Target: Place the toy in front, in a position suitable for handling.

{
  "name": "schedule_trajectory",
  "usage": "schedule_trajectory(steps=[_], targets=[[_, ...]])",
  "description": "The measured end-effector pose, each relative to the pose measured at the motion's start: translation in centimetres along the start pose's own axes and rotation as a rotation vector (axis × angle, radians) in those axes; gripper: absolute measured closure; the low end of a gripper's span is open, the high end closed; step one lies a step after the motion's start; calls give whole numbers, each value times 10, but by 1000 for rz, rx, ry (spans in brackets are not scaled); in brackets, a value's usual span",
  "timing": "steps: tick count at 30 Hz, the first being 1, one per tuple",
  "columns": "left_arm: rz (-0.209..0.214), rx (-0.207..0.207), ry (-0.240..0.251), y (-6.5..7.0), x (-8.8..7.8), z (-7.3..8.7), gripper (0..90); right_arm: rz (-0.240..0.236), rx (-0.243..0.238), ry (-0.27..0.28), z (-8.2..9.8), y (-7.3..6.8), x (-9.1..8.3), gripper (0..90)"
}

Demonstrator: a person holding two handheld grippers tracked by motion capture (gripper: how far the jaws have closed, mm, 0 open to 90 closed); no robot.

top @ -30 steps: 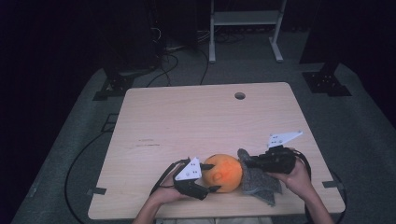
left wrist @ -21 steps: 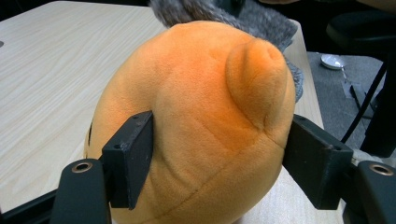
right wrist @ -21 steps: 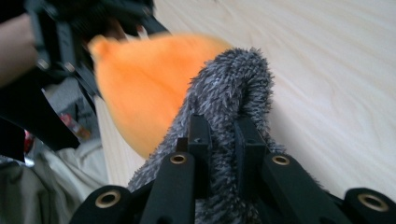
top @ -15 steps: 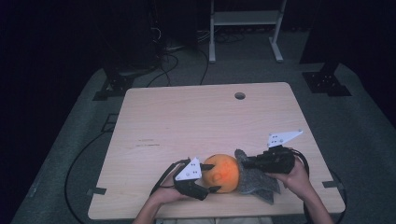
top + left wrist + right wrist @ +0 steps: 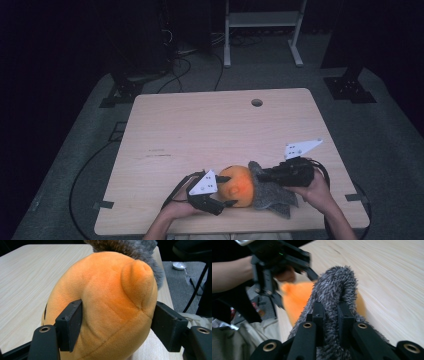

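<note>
An orange plush toy [image 5: 239,186] lies near the table's front edge, with a grey fuzzy part [image 5: 272,197] joined to its right side. My left gripper [image 5: 226,190] comes in from the left and is shut on the orange body [image 5: 107,290]; its pads [image 5: 70,325] dent the plush on both sides. From the right, my right gripper [image 5: 263,176] is shut on a fold of the grey fur [image 5: 337,285], pinched between its jaws [image 5: 331,315]. Behind the fur, the right gripper view shows the orange body [image 5: 297,300] and the left gripper [image 5: 277,262].
The light wooden table [image 5: 210,130] has a round cable hole [image 5: 257,102] at its far edge. Beyond it stand white frame legs [image 5: 262,30], and cables [image 5: 180,55] run over the dark carpet. Black stand feet [image 5: 350,85] sit at the back right.
</note>
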State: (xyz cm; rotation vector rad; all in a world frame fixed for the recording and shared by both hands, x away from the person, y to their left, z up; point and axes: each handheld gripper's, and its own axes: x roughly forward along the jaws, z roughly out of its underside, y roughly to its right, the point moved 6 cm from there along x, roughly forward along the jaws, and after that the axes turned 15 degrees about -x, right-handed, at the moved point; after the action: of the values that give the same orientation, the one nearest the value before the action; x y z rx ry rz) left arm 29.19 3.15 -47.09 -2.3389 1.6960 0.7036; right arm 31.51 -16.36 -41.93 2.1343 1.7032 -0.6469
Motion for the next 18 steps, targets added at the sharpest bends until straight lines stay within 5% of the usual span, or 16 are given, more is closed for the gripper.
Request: schedule_trajectory(steps=[8,14,18], targets=[[0,1,4,1,1,-1,290,18,42,-67,17,8,-1,791],[-19,32,-6,6,4,-1,283,10,-34,-62,-7,-4,13,792],[-20,19,11,4,2,0,289,14,-18,-55,-9,1,15,792]])
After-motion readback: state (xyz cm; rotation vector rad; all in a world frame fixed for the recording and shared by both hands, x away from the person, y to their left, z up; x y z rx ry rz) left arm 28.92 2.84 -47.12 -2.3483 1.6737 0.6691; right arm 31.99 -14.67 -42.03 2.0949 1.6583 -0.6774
